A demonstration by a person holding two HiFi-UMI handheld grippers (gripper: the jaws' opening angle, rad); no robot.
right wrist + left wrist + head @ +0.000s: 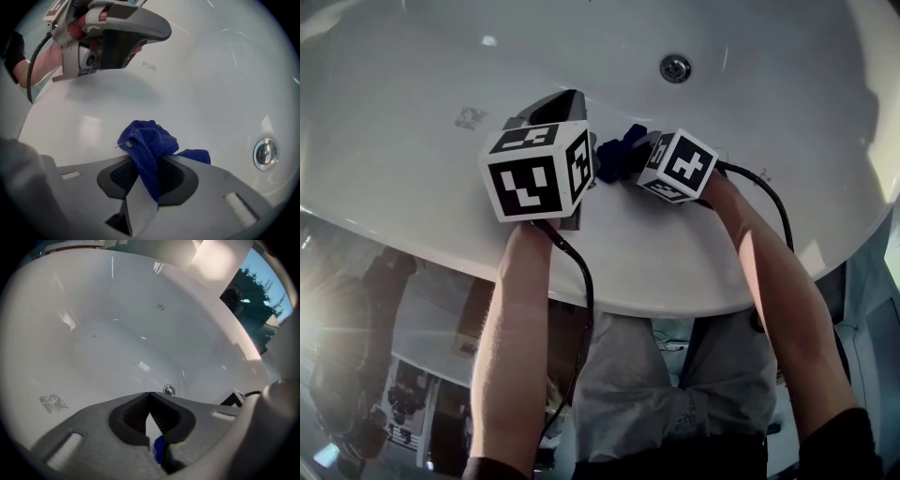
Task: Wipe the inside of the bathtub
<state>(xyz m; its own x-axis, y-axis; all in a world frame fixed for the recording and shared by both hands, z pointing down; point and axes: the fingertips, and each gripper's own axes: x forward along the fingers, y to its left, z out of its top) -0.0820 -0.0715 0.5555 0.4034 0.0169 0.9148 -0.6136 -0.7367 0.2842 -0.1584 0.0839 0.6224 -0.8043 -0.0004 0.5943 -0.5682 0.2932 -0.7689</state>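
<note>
The white bathtub (412, 84) curves below me, its drain (675, 67) on the far side. My right gripper (151, 165) is shut on a bunched blue cloth (147, 143), which hangs just over the tub's inner wall. The cloth (619, 155) shows between the two marker cubes in the head view. My left gripper (149, 394) is shut, its jaw tips touching with nothing seen between them. It hovers over the tub, to the left of the cloth and slightly higher. A sliver of the blue cloth (159, 448) shows beneath its jaws.
A grey smudge (469, 117) marks the tub wall left of the left gripper, and the same smudge (54, 402) shows in the left gripper view. The tub's near rim (675, 295) runs under my forearms. Dark windows (243, 301) lie beyond the far rim.
</note>
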